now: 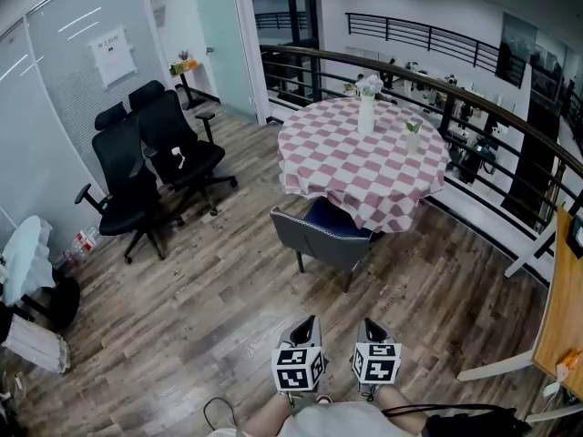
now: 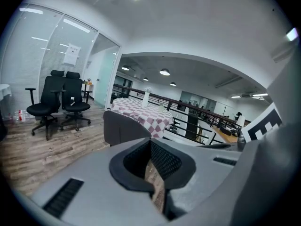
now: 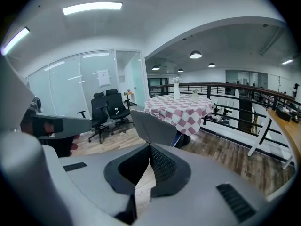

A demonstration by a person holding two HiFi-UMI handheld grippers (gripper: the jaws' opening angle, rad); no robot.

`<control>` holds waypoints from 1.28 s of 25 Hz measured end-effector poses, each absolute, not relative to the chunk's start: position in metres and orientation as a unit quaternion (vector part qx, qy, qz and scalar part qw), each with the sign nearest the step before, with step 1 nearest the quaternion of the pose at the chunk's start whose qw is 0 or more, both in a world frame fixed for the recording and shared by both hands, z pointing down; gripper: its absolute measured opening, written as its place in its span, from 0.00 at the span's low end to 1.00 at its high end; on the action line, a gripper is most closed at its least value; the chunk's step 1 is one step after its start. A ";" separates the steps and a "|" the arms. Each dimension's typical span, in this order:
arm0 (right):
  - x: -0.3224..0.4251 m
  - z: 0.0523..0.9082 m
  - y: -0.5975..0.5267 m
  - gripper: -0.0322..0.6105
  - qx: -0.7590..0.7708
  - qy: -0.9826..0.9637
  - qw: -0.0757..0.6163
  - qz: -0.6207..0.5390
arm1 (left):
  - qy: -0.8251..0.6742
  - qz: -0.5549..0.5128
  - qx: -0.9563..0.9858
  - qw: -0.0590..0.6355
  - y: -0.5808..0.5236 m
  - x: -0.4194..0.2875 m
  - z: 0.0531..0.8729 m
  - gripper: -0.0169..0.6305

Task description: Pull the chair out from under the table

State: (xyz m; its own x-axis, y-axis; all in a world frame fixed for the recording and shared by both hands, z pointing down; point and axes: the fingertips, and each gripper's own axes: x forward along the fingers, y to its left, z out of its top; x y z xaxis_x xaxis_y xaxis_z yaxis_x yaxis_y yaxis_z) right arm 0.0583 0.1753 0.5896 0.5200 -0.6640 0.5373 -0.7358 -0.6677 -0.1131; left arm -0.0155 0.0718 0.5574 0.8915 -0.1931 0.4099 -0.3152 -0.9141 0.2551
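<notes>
Two claws [image 1: 308, 322] [image 1: 371, 325], one grey chair [image 1: 319, 238], two black office chairs [image 1: 127, 178] [image 1: 178, 140], one checked table [image 1: 364, 164], one vase [image 1: 366, 115].

Wood floor [image 1: 228, 308], glass wall [image 1: 64, 107], black office chairs [image 1: 168, 130]

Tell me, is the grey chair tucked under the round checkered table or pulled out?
Tucked in: the grey chair has its blue seat under the round checkered table.

Cloth, wood, glass and metal, mostly matt.
The pink-and-white checked tablecloth [image 1: 364, 167] hangs soft and matt. The grey upholstered chair [image 1: 328, 239] looks like smooth, matt fabric with a pale stitched rim. The brown wood-plank floor [image 1: 228, 308] is grained, with a faint sheen. Two black office chairs [image 1: 150, 167] pair dull fabric with plastic arms. The frosted glass wall [image 1: 64, 80] is smooth, and the dark railing [image 1: 492, 107] looks like metal.
</notes>
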 end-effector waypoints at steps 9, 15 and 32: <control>0.075 0.605 0.158 0.08 0.866 -0.396 0.054 0.300 | -0.126 0.220 0.956 0.148 0.059 0.004 0.573 0.03; 0.109 0.601 0.137 0.08 0.871 -0.391 0.062 0.290 | -0.111 0.208 0.961 0.145 0.036 0.049 0.569 0.03; 0.208 0.593 0.024 0.08 0.874 -0.384 0.072 0.289 | -0.107 0.206 0.959 0.163 -0.078 0.143 0.570 0.03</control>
